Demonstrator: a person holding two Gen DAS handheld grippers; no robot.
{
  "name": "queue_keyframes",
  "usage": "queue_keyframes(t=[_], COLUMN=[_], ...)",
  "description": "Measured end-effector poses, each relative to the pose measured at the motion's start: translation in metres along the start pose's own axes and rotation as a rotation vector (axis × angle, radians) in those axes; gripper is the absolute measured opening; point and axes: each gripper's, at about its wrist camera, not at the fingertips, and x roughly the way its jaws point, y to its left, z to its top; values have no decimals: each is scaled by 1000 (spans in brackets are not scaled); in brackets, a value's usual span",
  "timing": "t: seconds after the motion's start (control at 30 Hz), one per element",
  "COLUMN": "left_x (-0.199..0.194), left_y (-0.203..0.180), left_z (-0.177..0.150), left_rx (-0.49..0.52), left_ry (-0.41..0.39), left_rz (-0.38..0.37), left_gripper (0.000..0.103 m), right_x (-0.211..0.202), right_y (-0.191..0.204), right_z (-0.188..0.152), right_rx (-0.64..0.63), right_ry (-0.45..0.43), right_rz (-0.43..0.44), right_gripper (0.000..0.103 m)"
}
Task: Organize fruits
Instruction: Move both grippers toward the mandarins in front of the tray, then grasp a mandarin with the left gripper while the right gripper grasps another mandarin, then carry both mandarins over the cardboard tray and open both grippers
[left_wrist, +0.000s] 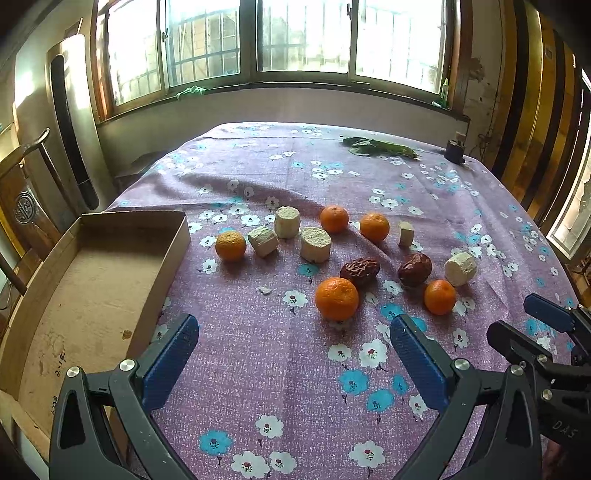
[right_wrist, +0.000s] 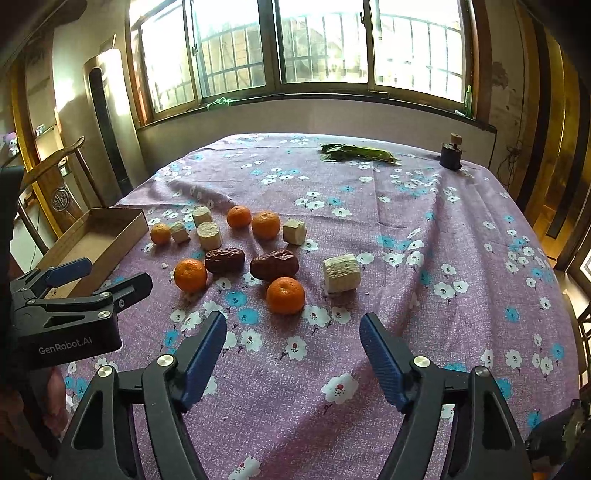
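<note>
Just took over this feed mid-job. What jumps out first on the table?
Five bright oranges, one nearest the left gripper at, sit scattered mid-table among pale cut chunks and two dark wrinkled dates. An empty cardboard box lies at the table's left edge. The right gripper hangs open, short of another orange.

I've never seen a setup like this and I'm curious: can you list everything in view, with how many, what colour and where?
Oranges: five, orange, mid-table.
Dried dates: two, dark red-brown, among the oranges.
Pale cylindrical chunks: five, cream, scattered mid-table.
Cardboard box: one, brown, empty, table's left edge.
Green leaves: one bunch, far side.
Small dark container: one, far right corner.
Tablecloth: purple with flowers.
Left gripper: black with blue pads, open, empty.
Right gripper: the same, open, empty.
</note>
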Motion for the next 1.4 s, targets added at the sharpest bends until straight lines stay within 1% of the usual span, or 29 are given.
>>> queue_keyframes(t=[0.03,0.1,0.13,0.27,0.37,0.4,0.43,0.5,0.57,0.73,0.77,0.83,0.87,0.9,0.93,0.97,1.03,1.1,1.13,1.17,1.27,1.33,1.4], left_x=[1,4,6,15,24,27,31,40,49,65,66,69,71,73,75,77,79,80,80,81,80,77,76], left_y=[1,4,6,9,3,0,-3,-6,-8,-11,-12,-13,-14,-14,-14,-14,-14,-15,-14,-14,-16,-19,-17], left_z=[1,2,2,5,5,6,6,7,9,12,13,14,15,15,15,14,14,13,13,13,13,12,10], left_rx=[2,5,6,11,41,52,58,64,61,77,80,87,89,91,92,92,93,96,93,91,93,114,104], left_ry=[1,5,10,35,45,52,60,85,107,120,119,121,128,135,142,150,153,150,153,158,163,155,157], left_rz=[-6,-43,-63,-91,-102,-108,-114,-129,-139,-135,-134,-138,-140,-140,-138,-138,-144,-144,-147,-155,-206,-185,-189], left_gripper=[103,103,103,103,103,101,99,86,80,80,78,72,65,60,58,58,58,58,58,55,34,34,33], right_x=[1,7,9,19,24,25,26,28,29,38,40,46,50,55,60,66,75,84,89,91,88,83,77], right_y=[0,0,0,0,-3,-5,-6,-8,-9,-8,-7,-5,-4,-2,-1,0,1,2,2,2,0,-1,-2], right_z=[-1,-1,-1,-4,-5,-5,-4,-4,-2,2,3,6,8,10,12,14,17,19,20,20,20,18,17], right_rx=[-3,-9,-9,-7,6,11,14,14,13,7,4,-2,-7,-14,-23,-29,-34,-38,-42,-47,-33,-23,-20], right_ry=[6,25,36,65,80,82,85,91,96,121,123,130,135,143,155,168,181,196,202,204,195,182,174], right_rz=[3,8,9,21,26,27,27,21,21,28,30,37,41,40,38,38,43,51,47,45,60,64,66], right_gripper=[71,59,57,56,56,56,56,56,56,56,56,56,55,51,48,45,45,40,38,37,36,36,36])
